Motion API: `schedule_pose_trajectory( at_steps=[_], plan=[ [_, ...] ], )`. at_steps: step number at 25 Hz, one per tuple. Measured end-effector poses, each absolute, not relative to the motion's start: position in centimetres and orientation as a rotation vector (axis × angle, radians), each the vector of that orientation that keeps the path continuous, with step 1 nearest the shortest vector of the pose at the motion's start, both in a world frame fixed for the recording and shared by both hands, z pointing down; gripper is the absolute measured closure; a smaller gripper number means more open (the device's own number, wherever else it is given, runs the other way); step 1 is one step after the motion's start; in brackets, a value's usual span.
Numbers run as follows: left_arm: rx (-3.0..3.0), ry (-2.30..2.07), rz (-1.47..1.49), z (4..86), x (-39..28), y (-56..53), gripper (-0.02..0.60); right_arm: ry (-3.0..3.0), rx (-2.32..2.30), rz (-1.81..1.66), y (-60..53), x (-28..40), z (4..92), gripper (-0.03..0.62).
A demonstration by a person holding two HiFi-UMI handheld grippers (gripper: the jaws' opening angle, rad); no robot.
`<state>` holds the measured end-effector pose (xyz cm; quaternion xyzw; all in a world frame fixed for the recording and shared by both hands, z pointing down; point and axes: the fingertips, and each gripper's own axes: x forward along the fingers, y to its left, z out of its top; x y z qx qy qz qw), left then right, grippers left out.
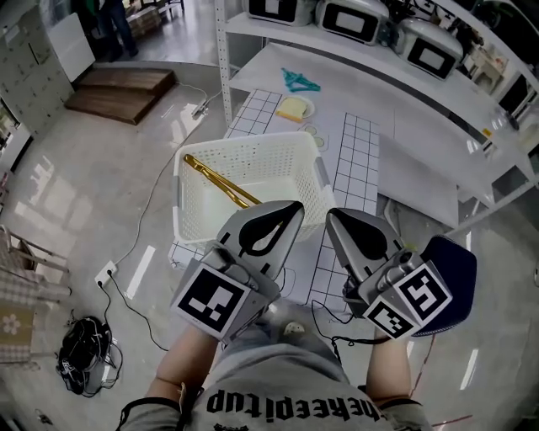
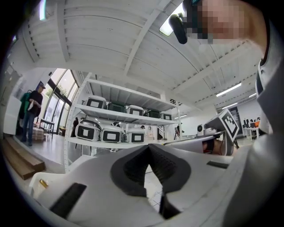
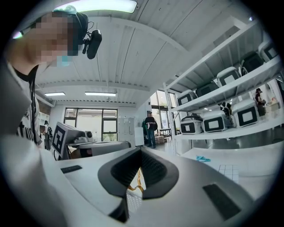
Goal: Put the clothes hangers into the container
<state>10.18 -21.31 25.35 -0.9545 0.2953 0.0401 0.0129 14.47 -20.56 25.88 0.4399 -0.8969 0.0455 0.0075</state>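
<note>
White shelf rack (image 1: 396, 93) far right; grey-white appliances (image 1: 429, 52) with black square markers on upper shelf. Yellow item (image 1: 290, 108) on small plate (image 1: 310, 110), lower shelf, beside grid-printed mat (image 1: 354, 143). Wooden platform (image 1: 122, 91) far left on floor. Socket (image 1: 105, 274) with white cable near left; black bundle (image 1: 84, 353) nearer. Person (image 1: 114, 25) standing far left.
</note>
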Motion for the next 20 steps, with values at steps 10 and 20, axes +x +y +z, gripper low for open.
schedule_pose_trajectory(
  at_steps=[10,20],
  plan=[
    [-2.984,0.875,0.126,25.1,13.0,-19.5,0.563,-2.789,1.432,0.116,-18.8,17.0,25.6,0.585],
    [-3.034,0.912,0.062,25.5,14.5,-18.0,0.562,-2.8,1.403,0.093,-17.8,18.1,25.2,0.584]
  ],
)
